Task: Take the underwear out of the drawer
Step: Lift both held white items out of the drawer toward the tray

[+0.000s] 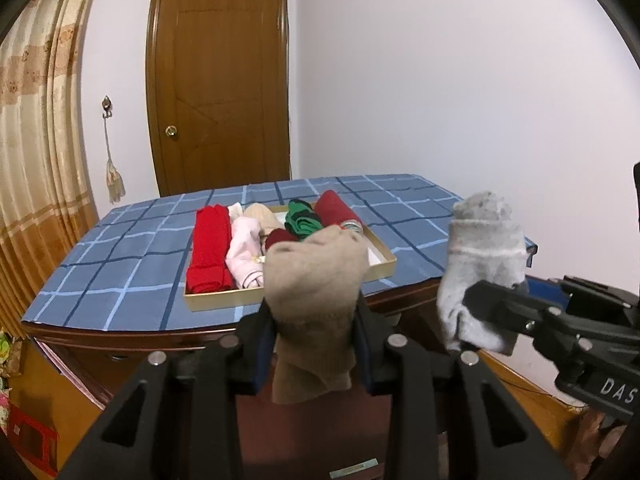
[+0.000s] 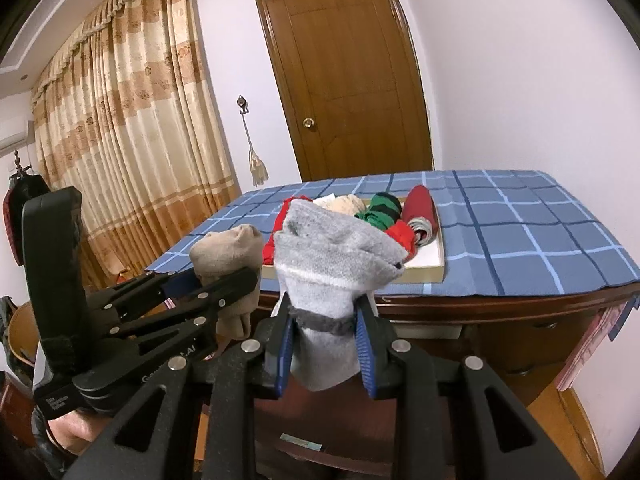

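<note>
My left gripper (image 1: 316,320) is shut on a rolled beige sock (image 1: 316,280) and holds it up in front of the table; it also shows in the right wrist view (image 2: 228,260). My right gripper (image 2: 324,320) is shut on a rolled grey sock (image 2: 336,264), seen from the left wrist view (image 1: 480,256) at the right. Both hang in the air short of the table edge. The shallow drawer tray (image 1: 384,270) lies on the blue checked table (image 1: 120,264) with rolled red (image 1: 210,248), pink (image 1: 244,252), green (image 1: 304,220) and dark red (image 1: 334,208) garments in it.
A wooden door (image 1: 220,80) stands behind the table, and curtains (image 2: 132,120) hang at the left. The table's wooden front and drawers (image 2: 500,320) are just below the grippers. A red object (image 1: 28,440) sits on the floor at the lower left.
</note>
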The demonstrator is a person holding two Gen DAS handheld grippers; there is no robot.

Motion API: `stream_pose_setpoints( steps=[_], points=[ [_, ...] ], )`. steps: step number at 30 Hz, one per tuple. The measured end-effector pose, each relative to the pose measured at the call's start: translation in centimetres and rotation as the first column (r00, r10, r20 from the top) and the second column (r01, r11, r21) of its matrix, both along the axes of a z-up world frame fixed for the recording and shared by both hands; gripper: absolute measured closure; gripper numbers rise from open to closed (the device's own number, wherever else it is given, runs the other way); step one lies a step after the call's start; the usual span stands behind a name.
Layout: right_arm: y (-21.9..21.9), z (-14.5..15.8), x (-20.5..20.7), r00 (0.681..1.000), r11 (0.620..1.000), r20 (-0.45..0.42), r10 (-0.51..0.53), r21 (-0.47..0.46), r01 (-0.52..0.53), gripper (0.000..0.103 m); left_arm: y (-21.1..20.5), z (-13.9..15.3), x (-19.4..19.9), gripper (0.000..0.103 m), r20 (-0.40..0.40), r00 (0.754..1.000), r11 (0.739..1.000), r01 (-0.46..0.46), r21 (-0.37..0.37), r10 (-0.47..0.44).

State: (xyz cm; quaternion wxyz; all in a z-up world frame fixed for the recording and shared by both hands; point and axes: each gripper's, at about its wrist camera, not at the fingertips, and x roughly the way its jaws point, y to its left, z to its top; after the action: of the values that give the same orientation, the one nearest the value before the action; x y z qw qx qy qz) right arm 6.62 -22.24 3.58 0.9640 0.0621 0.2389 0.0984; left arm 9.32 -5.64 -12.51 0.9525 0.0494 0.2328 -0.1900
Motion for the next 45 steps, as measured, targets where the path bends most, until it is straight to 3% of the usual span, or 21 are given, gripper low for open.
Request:
stream_pose_setpoints(
  steps=[24,45],
  points=[
    [0.0,1.9,-1.0,0.998,1.0,0.063,-0.021,-0.014,0.022,0.073,-0.4,1.8,-0.8,0.07,0.062,0.998,1.0,-0.01,0.013,0.009],
    [-0.2,3.0,1.5,0.995,0.998,0.076,-0.063,-0.02,0.064,0.073,-1.3,2.8,3.5,0.07,0.063,0.997,0.999,-0.039,-0.002,0.039]
  ],
)
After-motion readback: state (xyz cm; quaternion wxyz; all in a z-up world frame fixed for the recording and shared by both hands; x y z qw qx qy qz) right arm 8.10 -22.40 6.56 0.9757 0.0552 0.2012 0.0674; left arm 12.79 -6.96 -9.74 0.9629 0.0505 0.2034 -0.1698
